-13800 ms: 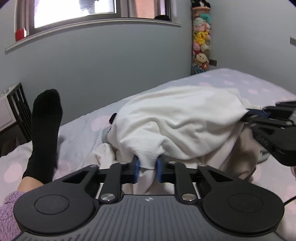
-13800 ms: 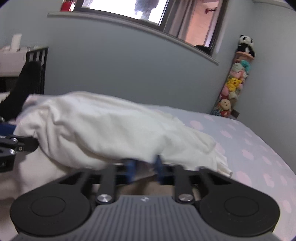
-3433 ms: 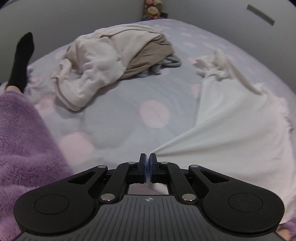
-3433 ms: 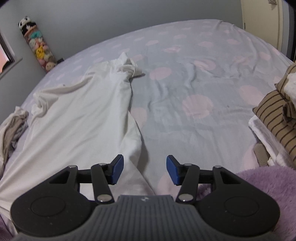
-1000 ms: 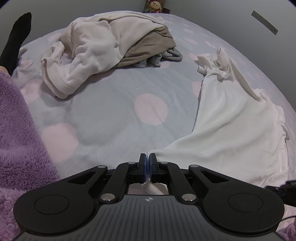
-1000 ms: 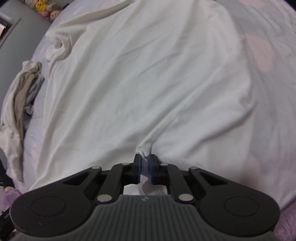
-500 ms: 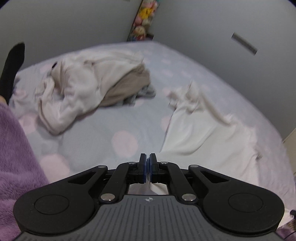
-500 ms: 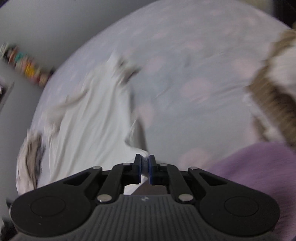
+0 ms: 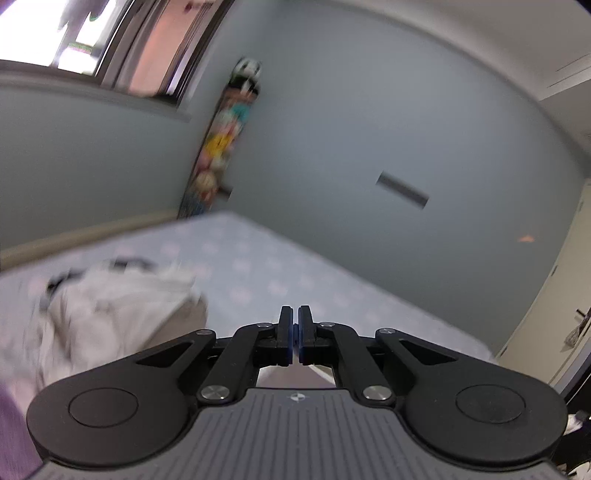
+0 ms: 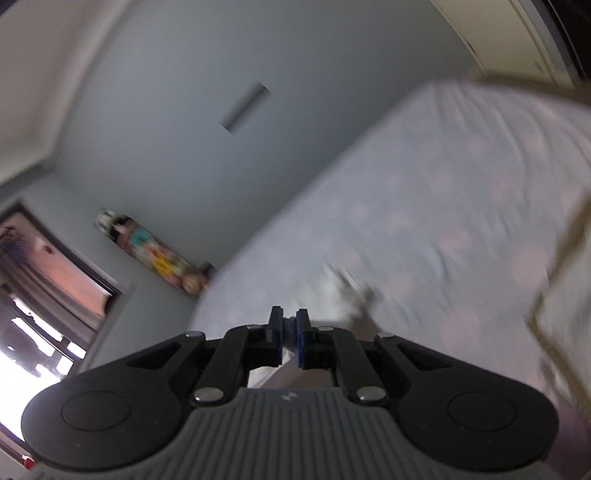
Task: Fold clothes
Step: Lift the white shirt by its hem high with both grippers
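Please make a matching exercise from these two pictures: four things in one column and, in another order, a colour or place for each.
Things:
1. bed sheet
2. heap of clothes
3. column of plush toys
4. window

Descriptions:
a. stands in the room corner
b. pale with pink dots
c. bright, top left of the left wrist view
d. cream and beige, lying on the bed

Pairs: 1-b, 2-d, 3-a, 4-c

Pale grey-blue walls [image 9: 369, 110] surround my bed [image 9: 266, 266], its polka-dot sheet filling the lower middle of the frame. A bright window [image 9: 74, 33] glows upper left; beside it a blurred column of plush toys [image 9: 221, 136] stands in the corner.
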Available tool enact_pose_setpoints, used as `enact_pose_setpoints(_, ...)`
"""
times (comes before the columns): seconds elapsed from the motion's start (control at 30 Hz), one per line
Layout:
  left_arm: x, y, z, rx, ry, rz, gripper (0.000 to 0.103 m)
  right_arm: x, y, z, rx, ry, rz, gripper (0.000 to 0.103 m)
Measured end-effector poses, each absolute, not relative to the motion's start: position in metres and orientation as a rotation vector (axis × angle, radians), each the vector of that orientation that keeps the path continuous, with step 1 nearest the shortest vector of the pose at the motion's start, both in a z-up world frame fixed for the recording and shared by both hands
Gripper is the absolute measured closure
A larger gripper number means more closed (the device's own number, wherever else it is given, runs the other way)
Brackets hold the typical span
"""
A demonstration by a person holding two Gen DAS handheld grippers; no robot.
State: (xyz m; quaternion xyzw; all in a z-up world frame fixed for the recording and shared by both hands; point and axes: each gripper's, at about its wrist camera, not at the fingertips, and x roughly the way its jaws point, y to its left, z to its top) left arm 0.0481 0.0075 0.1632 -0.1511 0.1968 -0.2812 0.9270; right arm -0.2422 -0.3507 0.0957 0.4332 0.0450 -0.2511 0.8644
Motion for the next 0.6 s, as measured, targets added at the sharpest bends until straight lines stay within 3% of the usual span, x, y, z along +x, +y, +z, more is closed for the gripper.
enact_pose_setpoints(0.37, 0.032, -0.019, 0.317, -0.252, 0.053, -0.67, 0.102, -0.267, -0.336, 0.264, 0.566, -0.187, -0.489, 0.096)
enact_pose_setpoints(0.6, 0.086, -0.082, 0.345, -0.149, 0.093, -0.625, 0.103, -0.226, -0.366, 0.311, 0.475, -0.16, -0.551, 0.096)
